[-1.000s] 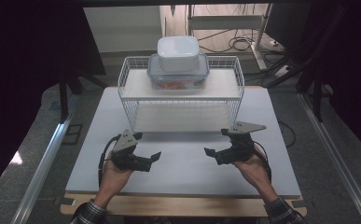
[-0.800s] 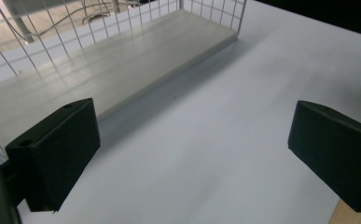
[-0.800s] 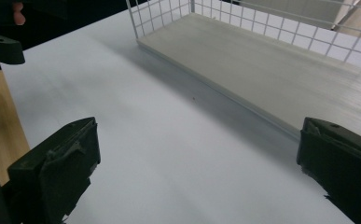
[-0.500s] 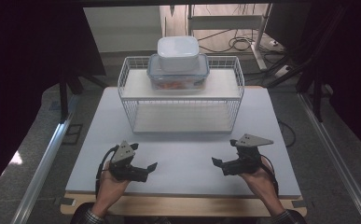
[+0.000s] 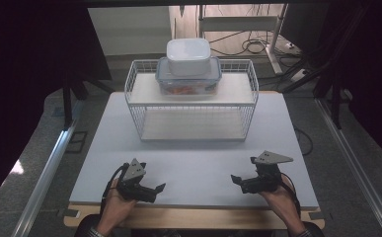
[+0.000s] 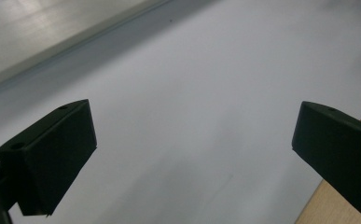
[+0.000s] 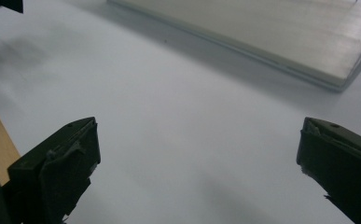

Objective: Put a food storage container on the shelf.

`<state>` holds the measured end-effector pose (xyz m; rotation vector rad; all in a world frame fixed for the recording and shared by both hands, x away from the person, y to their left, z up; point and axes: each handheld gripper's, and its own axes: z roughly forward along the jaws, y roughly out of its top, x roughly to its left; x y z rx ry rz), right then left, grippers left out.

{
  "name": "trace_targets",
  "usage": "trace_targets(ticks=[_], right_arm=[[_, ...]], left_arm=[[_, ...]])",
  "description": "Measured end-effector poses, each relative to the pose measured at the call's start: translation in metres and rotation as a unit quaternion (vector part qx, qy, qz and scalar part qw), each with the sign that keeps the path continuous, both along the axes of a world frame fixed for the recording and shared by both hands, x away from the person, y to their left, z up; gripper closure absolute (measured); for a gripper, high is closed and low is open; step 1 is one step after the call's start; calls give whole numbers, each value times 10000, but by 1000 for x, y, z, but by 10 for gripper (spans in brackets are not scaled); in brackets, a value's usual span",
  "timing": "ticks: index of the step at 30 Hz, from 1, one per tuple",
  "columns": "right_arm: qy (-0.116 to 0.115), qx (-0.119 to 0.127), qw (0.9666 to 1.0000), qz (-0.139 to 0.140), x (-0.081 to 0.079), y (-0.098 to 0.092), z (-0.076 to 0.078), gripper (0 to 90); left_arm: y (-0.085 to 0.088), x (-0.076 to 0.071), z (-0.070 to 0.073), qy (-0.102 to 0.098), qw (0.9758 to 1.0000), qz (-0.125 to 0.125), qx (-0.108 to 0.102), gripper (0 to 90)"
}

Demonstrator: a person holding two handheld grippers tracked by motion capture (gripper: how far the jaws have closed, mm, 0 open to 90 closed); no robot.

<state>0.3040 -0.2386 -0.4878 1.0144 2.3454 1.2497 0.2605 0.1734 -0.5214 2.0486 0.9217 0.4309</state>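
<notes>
My left gripper (image 5: 158,189) rests low over the white table top (image 5: 193,158) near its front left, jaws pointing right toward the middle. In the left gripper view its gripper (image 6: 194,154) stands open with bare white surface between the jaws. My right gripper (image 5: 235,179) sits at the front right, pointing left, and in the right gripper view the gripper (image 7: 199,168) is open and empty too. Far back, a white wire rack (image 5: 191,116) carries a clear lidded container (image 5: 188,81) with orange contents, and a white container (image 5: 188,57) is stacked on top.
The rack's white base board (image 7: 281,32) lies ahead in the right gripper view. A wooden strip (image 5: 188,217) runs along the table's front edge. Metal rails (image 5: 45,173) flank the table on the floor, with cables (image 5: 248,47) behind.
Both grippers have drawn back toward the front edge of the table and apart from the rack. They stay open and empty.
</notes>
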Motion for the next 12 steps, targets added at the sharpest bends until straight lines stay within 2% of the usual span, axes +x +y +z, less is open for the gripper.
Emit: trace_targets(ticks=[6, 12], right_arm=[[172, -209, 9996, 30, -1, 0, -13, 0], [268, -401, 9988, 88, -1, 4, -19, 0]], left_arm=[[-1, 2, -6, 133, 9998, 14, 134, 0], [0, 3, -7, 128, 9998, 57, 151, 0]])
